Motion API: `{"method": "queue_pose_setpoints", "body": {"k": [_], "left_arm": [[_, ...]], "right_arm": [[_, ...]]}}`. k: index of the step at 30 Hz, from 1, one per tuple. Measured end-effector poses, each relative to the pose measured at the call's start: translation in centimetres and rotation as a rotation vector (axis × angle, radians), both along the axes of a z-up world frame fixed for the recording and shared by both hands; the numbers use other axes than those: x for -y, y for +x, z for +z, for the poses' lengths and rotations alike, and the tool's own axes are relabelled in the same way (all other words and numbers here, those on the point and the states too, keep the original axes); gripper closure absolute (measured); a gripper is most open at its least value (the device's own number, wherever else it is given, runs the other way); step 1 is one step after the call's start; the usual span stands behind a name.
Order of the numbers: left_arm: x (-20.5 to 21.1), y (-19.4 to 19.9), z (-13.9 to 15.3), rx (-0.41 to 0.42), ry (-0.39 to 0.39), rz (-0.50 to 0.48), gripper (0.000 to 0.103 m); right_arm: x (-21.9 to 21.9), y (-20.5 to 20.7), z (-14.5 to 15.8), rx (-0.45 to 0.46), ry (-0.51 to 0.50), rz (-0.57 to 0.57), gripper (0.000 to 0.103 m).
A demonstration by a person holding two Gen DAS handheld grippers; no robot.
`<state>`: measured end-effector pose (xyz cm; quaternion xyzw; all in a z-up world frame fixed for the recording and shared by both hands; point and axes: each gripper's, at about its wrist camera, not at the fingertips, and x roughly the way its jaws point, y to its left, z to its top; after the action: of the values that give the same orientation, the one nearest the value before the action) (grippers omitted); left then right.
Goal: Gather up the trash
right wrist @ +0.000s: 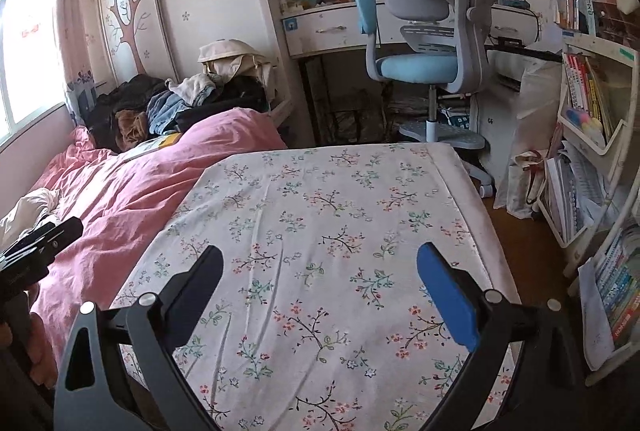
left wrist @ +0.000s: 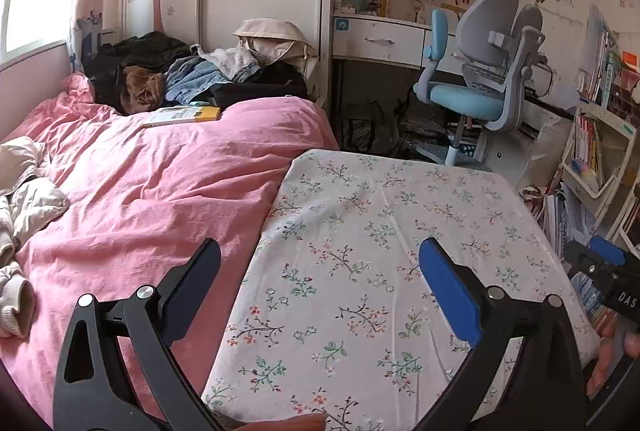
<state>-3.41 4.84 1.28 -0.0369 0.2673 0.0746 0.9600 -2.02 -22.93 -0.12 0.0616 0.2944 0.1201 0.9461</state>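
My left gripper [left wrist: 320,283] is open and empty, held above the floral sheet [left wrist: 360,231] at the foot of the bed. My right gripper [right wrist: 320,283] is open and empty over the same floral sheet [right wrist: 320,199]. The right gripper's body shows at the right edge of the left wrist view [left wrist: 608,271], and the left gripper's body at the left edge of the right wrist view [right wrist: 36,247]. No piece of trash shows clearly on the sheet in either view.
A pink duvet [left wrist: 140,171] covers the left of the bed, with a book [left wrist: 182,115] and a clothes pile [left wrist: 180,71] at its far end. A blue-grey desk chair [right wrist: 424,43] stands by the desk [right wrist: 332,27]. Bookshelves [right wrist: 592,103] and bags [right wrist: 528,183] line the right.
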Motion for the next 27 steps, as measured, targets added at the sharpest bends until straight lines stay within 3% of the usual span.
{"method": "queue_pose_setpoints", "body": {"k": [27], "left_arm": [[-0.31, -0.25, -0.64, -0.026, 0.007, -0.009, 0.007]], "right_arm": [[0.18, -0.07, -0.16, -0.002, -0.008, -0.005, 0.010]]}}
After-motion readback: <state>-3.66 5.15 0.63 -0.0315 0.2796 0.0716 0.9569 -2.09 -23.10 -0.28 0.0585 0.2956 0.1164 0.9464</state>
